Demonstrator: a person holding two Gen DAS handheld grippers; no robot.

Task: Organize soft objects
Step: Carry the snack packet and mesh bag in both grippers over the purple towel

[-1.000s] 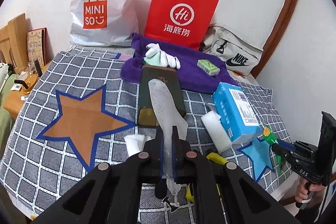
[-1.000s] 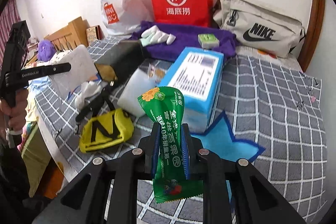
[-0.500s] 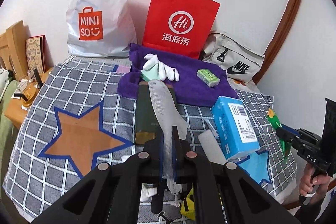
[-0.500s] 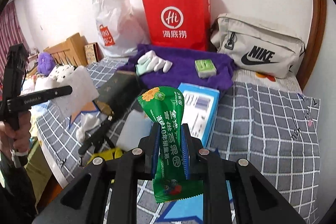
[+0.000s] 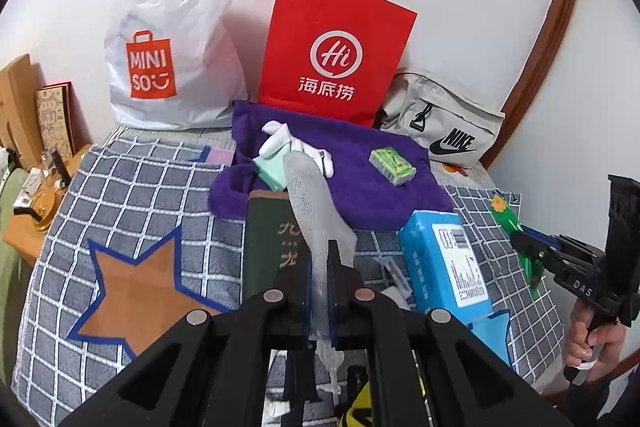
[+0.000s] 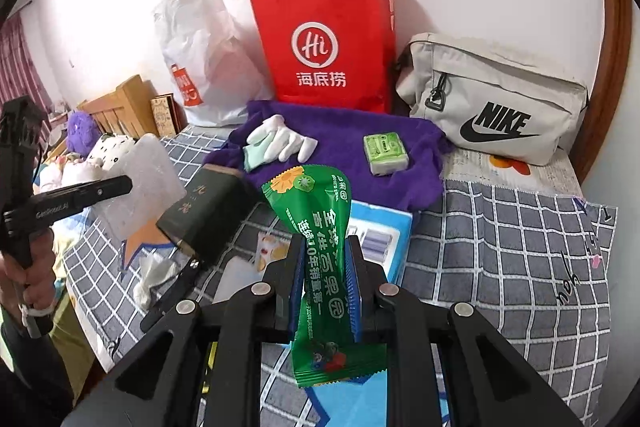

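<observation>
My left gripper (image 5: 320,267) is shut on a white foam net sleeve (image 5: 310,195) that sticks up and forward from its jaws. The right gripper (image 6: 322,267) is shut on a green snack packet (image 6: 316,223), held upright. Ahead of both lies a purple towel (image 5: 360,183) (image 6: 352,147) bearing a white glove (image 5: 288,143) (image 6: 280,141) and a small green tissue pack (image 5: 394,167) (image 6: 386,153). Each view also catches the other gripper: the right gripper (image 5: 528,247) with its packet at the right edge, the left gripper (image 6: 120,185) with the foam at the left.
A red paper bag (image 5: 332,55), a white Miniso bag (image 5: 172,39) and a grey Nike bag (image 6: 492,103) stand against the wall. A dark green book (image 5: 276,239) and a blue tissue box (image 5: 444,263) lie on the checked cover (image 5: 132,187). A person's hand (image 5: 592,339) grips the right handle.
Both grippers have risen and moved forward over the bed toward the purple towel, each keeping its hold. The nearer clutter has slid down under the fingers.
</observation>
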